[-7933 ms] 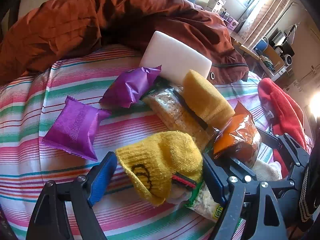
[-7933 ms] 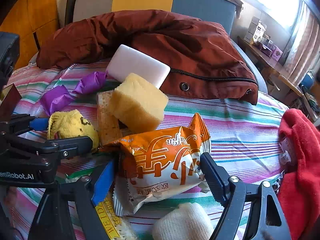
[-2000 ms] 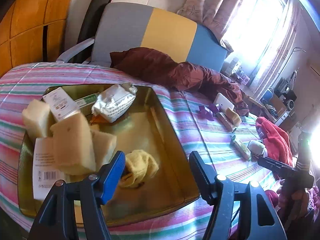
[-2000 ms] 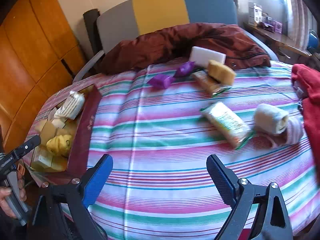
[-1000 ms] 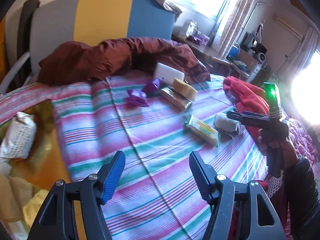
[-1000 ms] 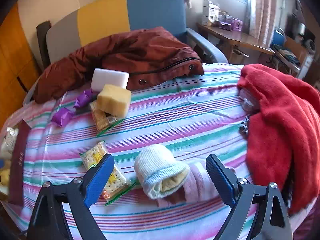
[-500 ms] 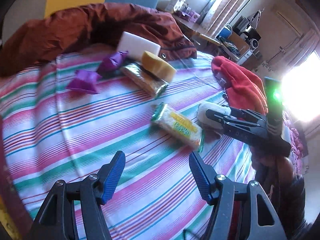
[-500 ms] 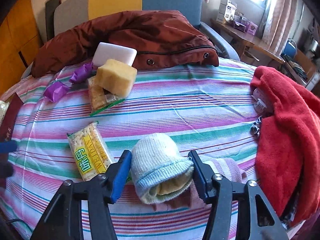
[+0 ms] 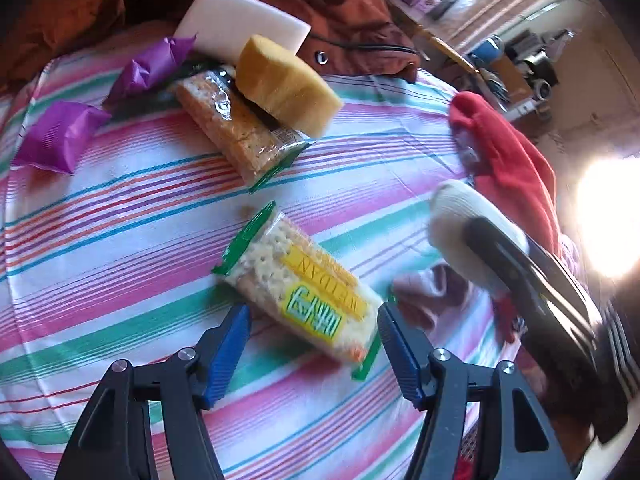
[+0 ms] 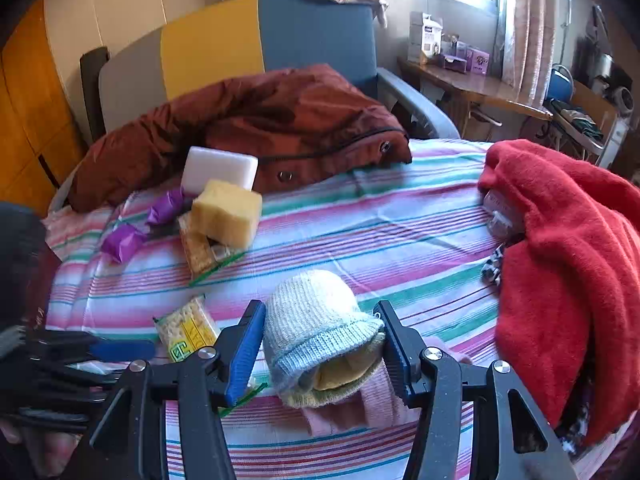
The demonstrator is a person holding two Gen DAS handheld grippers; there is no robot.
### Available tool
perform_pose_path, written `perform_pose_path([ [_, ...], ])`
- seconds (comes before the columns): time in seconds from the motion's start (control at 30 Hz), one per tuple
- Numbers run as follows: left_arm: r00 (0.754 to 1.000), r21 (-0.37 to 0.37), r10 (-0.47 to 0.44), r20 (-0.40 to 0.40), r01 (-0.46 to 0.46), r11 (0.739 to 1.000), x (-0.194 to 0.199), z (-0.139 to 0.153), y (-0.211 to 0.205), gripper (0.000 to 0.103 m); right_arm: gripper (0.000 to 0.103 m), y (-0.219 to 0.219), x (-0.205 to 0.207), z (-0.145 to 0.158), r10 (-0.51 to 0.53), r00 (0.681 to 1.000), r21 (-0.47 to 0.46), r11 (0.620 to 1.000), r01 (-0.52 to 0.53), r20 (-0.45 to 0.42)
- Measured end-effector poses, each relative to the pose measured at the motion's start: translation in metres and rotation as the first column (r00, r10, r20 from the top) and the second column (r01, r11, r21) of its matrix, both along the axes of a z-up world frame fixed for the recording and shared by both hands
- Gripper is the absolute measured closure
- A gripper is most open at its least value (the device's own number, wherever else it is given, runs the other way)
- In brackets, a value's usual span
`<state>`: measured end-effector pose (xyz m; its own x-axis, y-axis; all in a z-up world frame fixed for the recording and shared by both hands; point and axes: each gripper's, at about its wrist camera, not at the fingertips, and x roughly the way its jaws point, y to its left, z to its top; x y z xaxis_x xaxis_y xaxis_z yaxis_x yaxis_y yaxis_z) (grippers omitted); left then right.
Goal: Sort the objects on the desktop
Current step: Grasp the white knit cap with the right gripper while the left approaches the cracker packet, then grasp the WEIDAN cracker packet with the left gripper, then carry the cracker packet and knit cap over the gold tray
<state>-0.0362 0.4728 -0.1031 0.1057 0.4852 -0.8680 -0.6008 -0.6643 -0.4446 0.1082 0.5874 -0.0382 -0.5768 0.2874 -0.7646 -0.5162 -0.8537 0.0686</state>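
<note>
Green-edged cracker packet lay lower centre, long axis diagonal, between open left gripper pads, untouched. Right gripper clamped on knitted hat.

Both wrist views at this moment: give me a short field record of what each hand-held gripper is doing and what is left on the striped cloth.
surface: striped cloth
left hand-held gripper: open, straddling the near end of the cracker packet, pads not touching it
right hand-held gripper: closed on the rolled pale sock
under the sock: pink cloth
far cluster: second cracker packet, yellow sponge on it, white block, two purple wrappers
right edge: red garment
behind: brown jacket
</note>
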Motion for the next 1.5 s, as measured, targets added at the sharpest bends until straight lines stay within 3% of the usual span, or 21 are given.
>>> perform_pose_path([
  [0.17, 0.998, -0.041, 0.031, -0.047, -0.033, 0.999, -0.003, 0.001, 0.016, 0.037, 0.047, 0.004, 0.004, 0.005, -0.016, 0.999, -0.022, 1.0, 0.015, -0.028],
  [0.33, 0.987, -0.133, -0.036, -0.157, 0.015, 0.991, 0.002, -0.002, 0.039, 0.037, 0.047, 0.012, 0.012, 0.011, -0.062, 0.997, -0.032, 0.998, 0.06, -0.055],
  [0.5, 0.959, -0.199, -0.127, -0.254, 0.077, 0.977, 0.016, -0.006, 0.059, 0.034, 0.047, 0.017, 0.016, 0.013, -0.083, 0.994, -0.048, 0.996, 0.079, -0.076],
  [0.63, 0.905, -0.258, -0.227, -0.361, 0.136, 0.956, 0.032, -0.009, 0.069, 0.03, 0.046, 0.015, 0.016, 0.014, -0.069, 0.994, -0.055, 0.996, 0.065, -0.08],
  [0.83, 0.902, -0.201, -0.211, -0.377, 0.142, 0.969, 0.026, -0.005, 0.04, 0.051, 0.046, 0.003, 0.009, 0.009, -0.01, 0.999, -0.022, 1.0, 0.009, -0.05],
  [1.13, 0.895, -0.138, -0.187, -0.405, 0.143, 0.98, 0.03, 0.001, -0.03, 0.053, 0.047, -0.024, -0.006, -0.004, 0.126, 0.992, 0.008, 0.992, -0.126, 0.006],
  [1.5, 0.894, -0.1, -0.055, -0.444, 0.012, 0.995, 0.029, 0.008, -0.111, 0.054, 0.046, -0.06, -0.025, -0.029, 0.279, 0.955, -0.014, 0.96, -0.279, 0.099],
])
